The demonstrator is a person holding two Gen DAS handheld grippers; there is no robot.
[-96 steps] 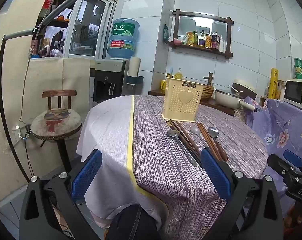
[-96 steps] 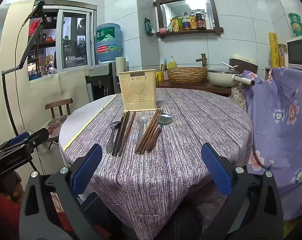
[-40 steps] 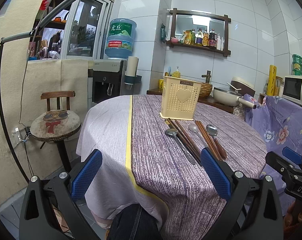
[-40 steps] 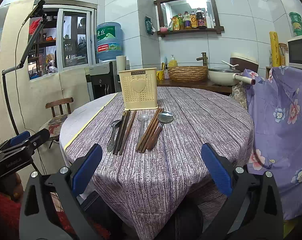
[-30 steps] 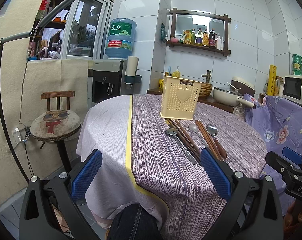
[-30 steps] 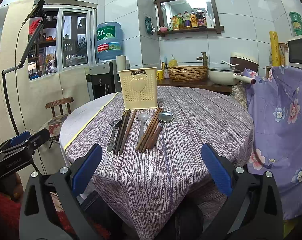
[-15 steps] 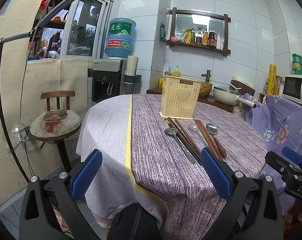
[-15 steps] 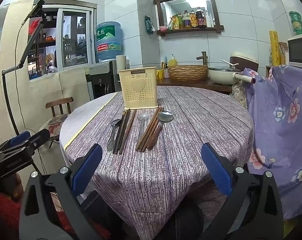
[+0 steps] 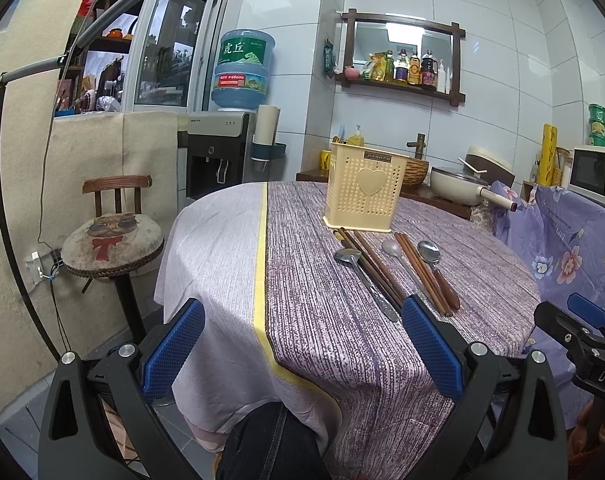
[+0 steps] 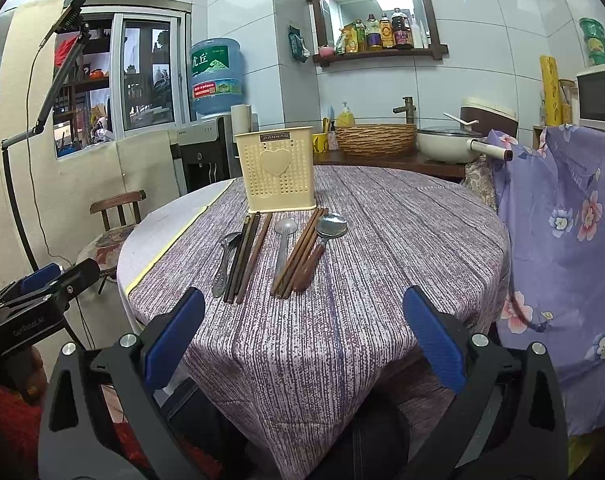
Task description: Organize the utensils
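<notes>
Both grippers hover level at the near edge of the round table (image 10: 442,248), aimed across it, neither touching anything. The left gripper (image 9: 302,350) fills the bottom of its own view, blue pads spread wide with nothing between them; the right gripper (image 10: 304,338) sits the same way, its pads wide apart and bare. Centre frame in the right view, a cream perforated utensil holder (image 10: 277,171) with a heart stands upright on the purple striped cloth. Just in front of it lie a steel spoon (image 10: 224,262), dark chopsticks (image 10: 244,256), another steel spoon (image 10: 283,240), brown chopsticks (image 10: 300,252) and a wooden-handled spoon (image 10: 320,246), side by side.
</notes>
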